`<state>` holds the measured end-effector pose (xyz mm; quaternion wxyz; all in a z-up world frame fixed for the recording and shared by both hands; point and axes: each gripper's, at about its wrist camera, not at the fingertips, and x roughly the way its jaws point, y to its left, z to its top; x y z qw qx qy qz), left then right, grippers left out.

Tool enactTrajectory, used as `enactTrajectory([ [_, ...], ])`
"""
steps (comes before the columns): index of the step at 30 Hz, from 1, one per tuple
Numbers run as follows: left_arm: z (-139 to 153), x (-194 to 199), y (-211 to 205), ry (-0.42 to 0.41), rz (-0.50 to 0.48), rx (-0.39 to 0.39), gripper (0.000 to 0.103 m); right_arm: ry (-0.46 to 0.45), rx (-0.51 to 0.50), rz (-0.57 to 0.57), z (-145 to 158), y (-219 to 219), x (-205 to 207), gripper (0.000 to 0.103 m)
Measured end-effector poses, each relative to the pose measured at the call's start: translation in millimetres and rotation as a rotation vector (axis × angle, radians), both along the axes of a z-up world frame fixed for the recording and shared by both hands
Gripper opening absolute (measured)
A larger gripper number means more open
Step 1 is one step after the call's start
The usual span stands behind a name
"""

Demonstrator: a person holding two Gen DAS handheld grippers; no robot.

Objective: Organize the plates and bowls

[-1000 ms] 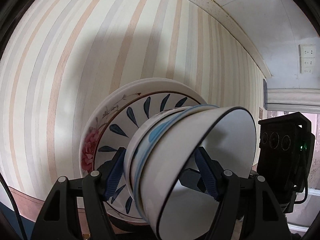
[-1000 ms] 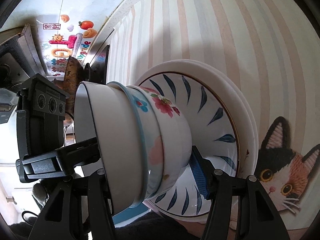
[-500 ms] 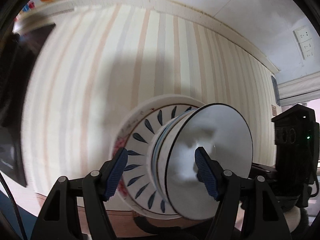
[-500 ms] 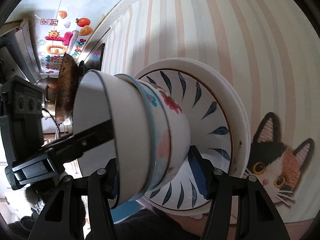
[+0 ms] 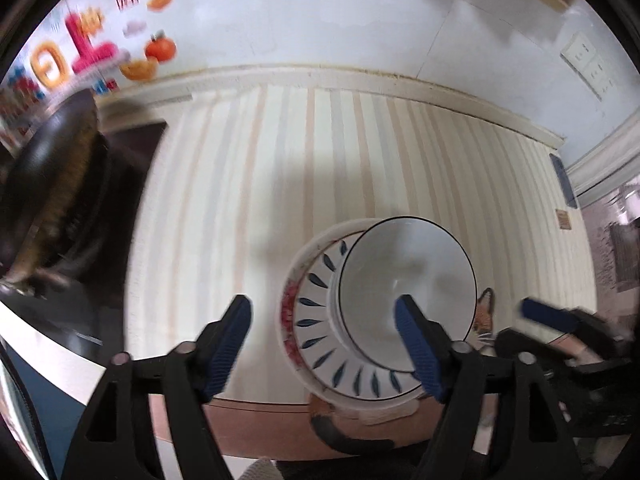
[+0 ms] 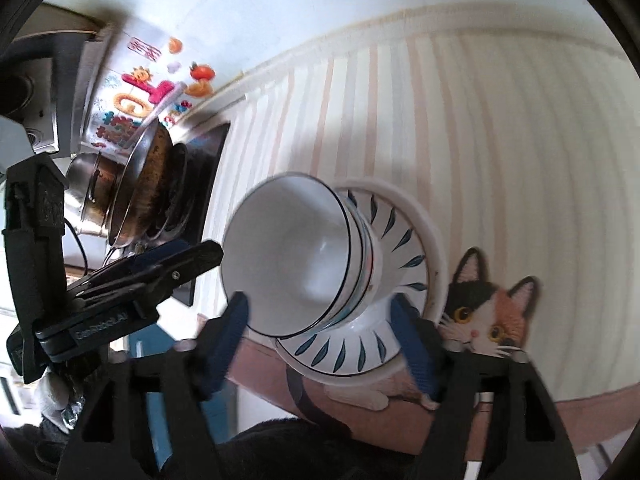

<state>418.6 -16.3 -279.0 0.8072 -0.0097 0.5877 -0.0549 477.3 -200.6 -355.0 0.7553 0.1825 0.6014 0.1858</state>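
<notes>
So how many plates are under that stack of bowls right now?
2 visible. A blue leaf-patterned plate sits directly under the stack of bowls, and a wider white plate with a red flower at its edge lies beneath it on the striped mat. More could be hidden underneath.

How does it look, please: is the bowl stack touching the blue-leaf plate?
Touching. The right wrist view shows the bowl stack sitting base-down in the blue-leaf plate, with no gap visible between them.
</notes>
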Motion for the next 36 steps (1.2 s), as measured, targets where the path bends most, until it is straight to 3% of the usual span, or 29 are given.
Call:
enactTrajectory([
  [4, 18.0, -13.5, 2.7, -0.071, 0.019, 0.029, 0.089, -0.092, -0.118, -0.049, 33.8, -1.5, -15.6, 0.091],
  [6, 26.2, -20.2, 3.3, -0.104, 0.030, 0.052, 0.097, -0.145, -0.181, -0.079, 50.4, -1.9, -23.8, 0.091],
  [12, 55.9, -43.4, 3.6, -0.193, 0.052, 0.070, 0.098, -0.255, -0.261, -0.128, 88.7, -7.6, -49.5, 0.094],
  [22, 105.4, -110.5, -3.5, -0.332, 0.112, 0.082, 0.098, -0.368, -0.271, -0.146, 138.7, -13.1, -106.4, 0.097],
  [29, 138.6, -168.3, -7.1, -0.381, 0.157, 0.080, 0.098, -0.461, -0.295, -0.136, 184.4, -18.1, -174.5, 0.098],
  [36, 168.9, -226.8, -5.3, -0.439, 0.139, 0.073, 0.098, -0.536, -0.306, -0.161, 225.0, -21.0, -241.4, 0.099],
])
